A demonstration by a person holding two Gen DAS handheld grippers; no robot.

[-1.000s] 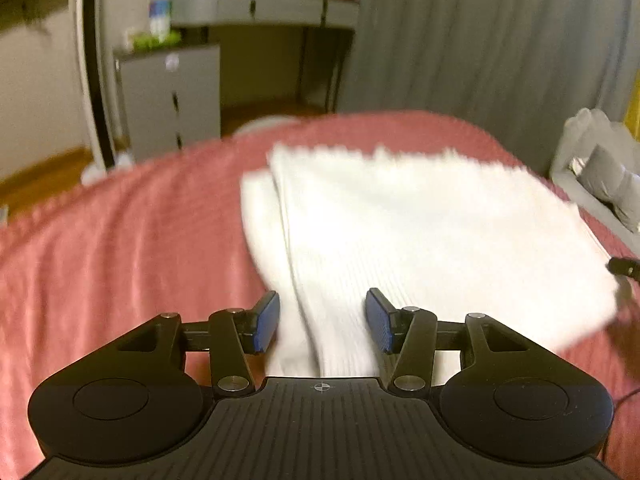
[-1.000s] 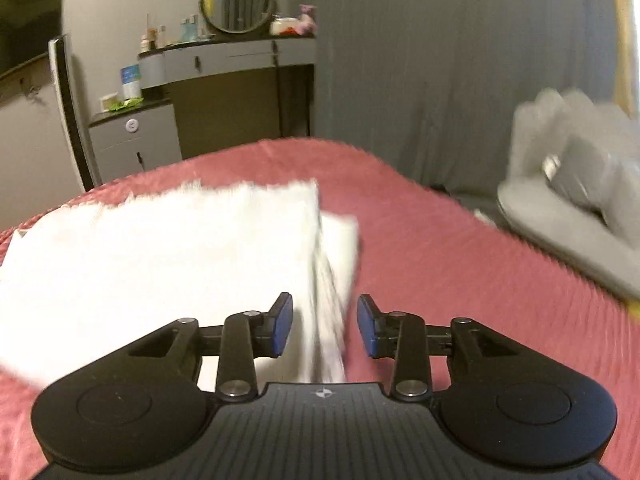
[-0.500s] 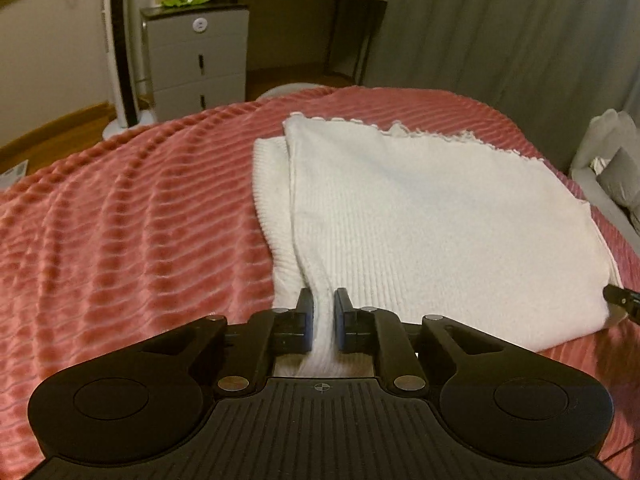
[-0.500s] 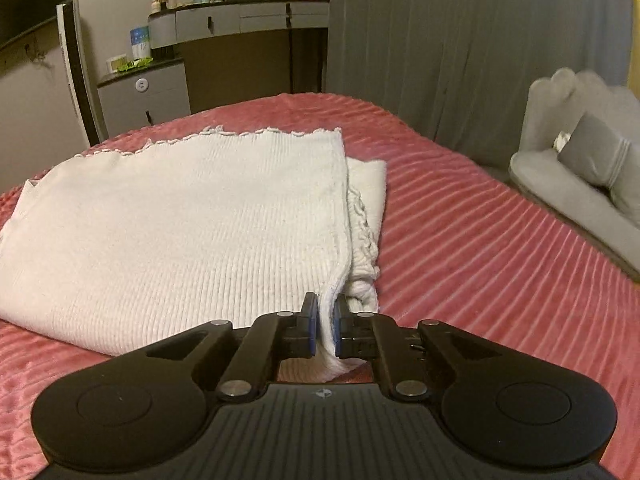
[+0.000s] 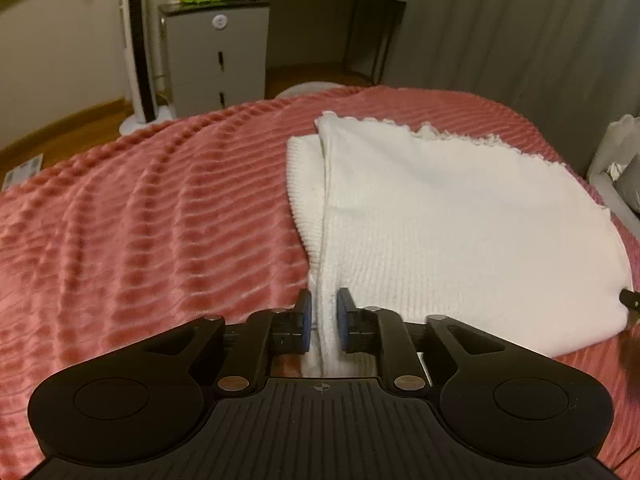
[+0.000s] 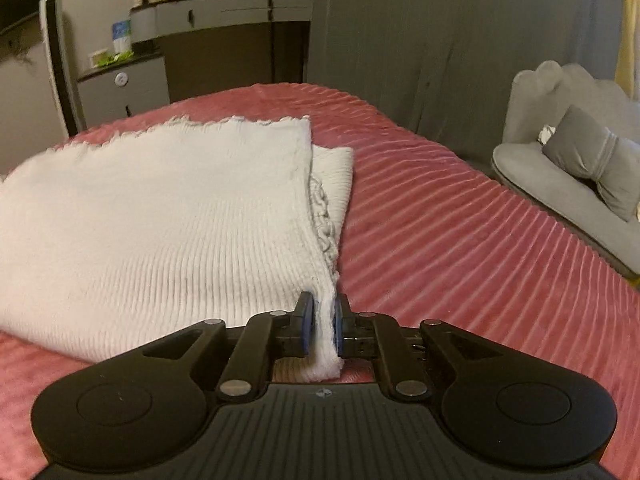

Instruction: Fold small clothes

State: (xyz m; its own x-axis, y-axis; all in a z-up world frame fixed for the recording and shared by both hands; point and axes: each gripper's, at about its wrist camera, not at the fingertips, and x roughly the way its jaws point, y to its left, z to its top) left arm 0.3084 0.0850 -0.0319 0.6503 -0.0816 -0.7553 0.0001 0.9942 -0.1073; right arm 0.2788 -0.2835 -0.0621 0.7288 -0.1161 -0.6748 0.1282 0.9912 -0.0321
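A white knitted garment (image 5: 448, 216) lies folded on a pink ribbed bedspread (image 5: 140, 224). My left gripper (image 5: 324, 312) is shut on the garment's near left corner, with the white fabric pinched between the blue pads. In the right wrist view the same garment (image 6: 160, 220) spreads to the left, and my right gripper (image 6: 323, 316) is shut on its near right corner. A folded sleeve (image 6: 334, 184) sticks out from under the top layer on the right side. The right gripper's tip (image 5: 630, 300) shows at the right edge of the left wrist view.
The pink bedspread (image 6: 460, 240) covers the whole bed. Behind the bed stand a grey drawer unit (image 5: 216, 52), a vanity desk (image 6: 232, 12) with a round mirror, and a white tower fan (image 5: 138, 40). A grey sofa (image 6: 568, 176) with a cushion is to the right. Grey curtains hang behind.
Both grippers went from open around the near corners of the garment to shut on them. Both have since lifted slightly with the fabric held.
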